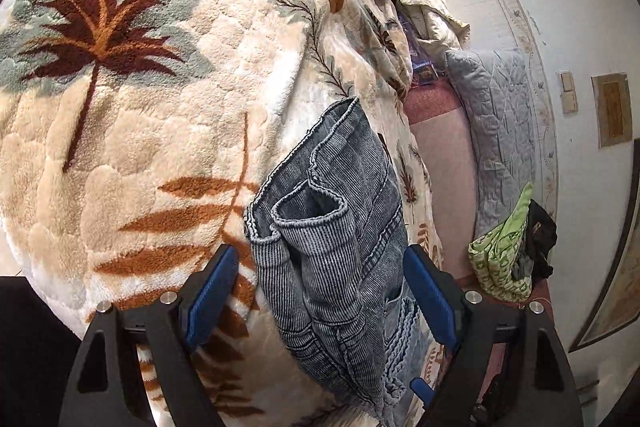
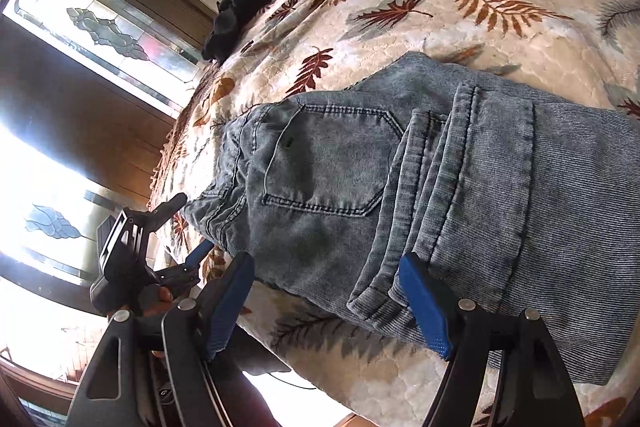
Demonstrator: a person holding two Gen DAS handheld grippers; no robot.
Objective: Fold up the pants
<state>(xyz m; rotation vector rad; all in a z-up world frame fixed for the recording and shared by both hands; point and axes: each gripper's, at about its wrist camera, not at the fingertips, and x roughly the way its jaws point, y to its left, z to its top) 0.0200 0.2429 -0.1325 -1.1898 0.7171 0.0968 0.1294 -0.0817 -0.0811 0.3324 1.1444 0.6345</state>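
We have the pants (image 2: 420, 187), grey-blue washed denim, lying folded into a compact stack on the leaf-print blanket (image 1: 160, 107), hems doubled back over the seat near the back pocket (image 2: 328, 163). Our right gripper (image 2: 326, 303) sits wide open just short of the stack's near edge, blue pads w/ nothing between them; the right-side pad (image 2: 424, 307) is at the rolled hem, tho we can't tell if it touches. Our left gripper (image 1: 320, 291) is also spread wide, the waistband end of the bundle lying between its pads (image 1: 212, 291) w/o any pinch we can see. From the right wrist view that left tool shows off to the left, beyond the waistband corner. Our read: the fold is mostly made, and we're at the release-or-regrip stage betw. folds. The hems gape open like little tubes, so the top layer isn't flat yet. Next move prob. calls for either one more fold across the stack, both tools closing on the near edge together, or a light press to settle the cuffs. Plush blanket may drag the bottom layer.
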